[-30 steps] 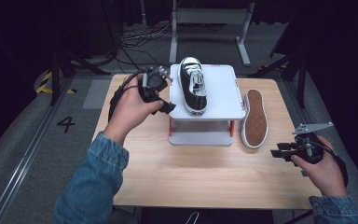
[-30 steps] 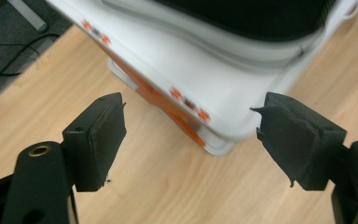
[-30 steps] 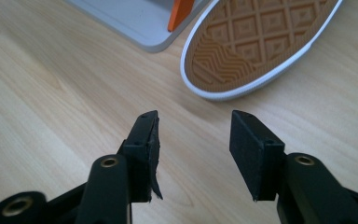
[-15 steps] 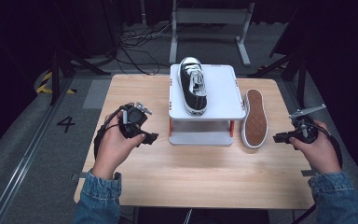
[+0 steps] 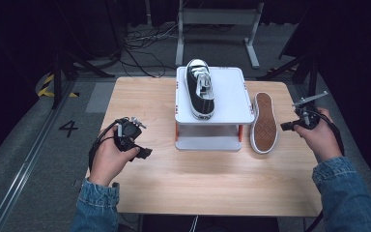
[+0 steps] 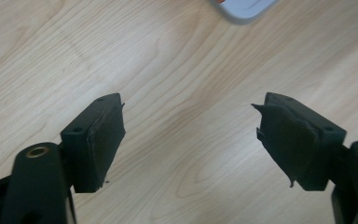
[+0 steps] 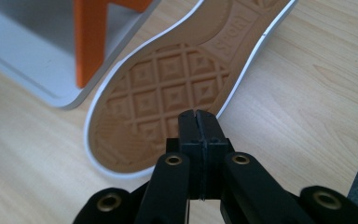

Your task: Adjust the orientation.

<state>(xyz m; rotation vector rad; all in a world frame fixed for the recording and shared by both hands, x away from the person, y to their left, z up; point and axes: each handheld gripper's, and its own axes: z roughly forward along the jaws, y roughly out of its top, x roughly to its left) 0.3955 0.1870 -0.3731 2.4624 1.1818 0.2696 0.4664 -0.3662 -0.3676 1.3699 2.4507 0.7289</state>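
Two shoes: one [image 5: 200, 89] beyond the left gripper [image 5: 144, 152], one [image 5: 263, 123] just ahead of the right gripper [image 5: 286, 127]; one stand [image 5: 232, 96].

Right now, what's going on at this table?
A person holds a two-jaw gripper in each hand at a wooden table. One black sneaker stands upright on a white two-tier stand; its mate lies sole-up on the table to the stand's right. The left gripper hangs open over bare wood, holding nothing. The right gripper has just closed on nothing and points at the overturned sneaker's sole, not visibly touching it.
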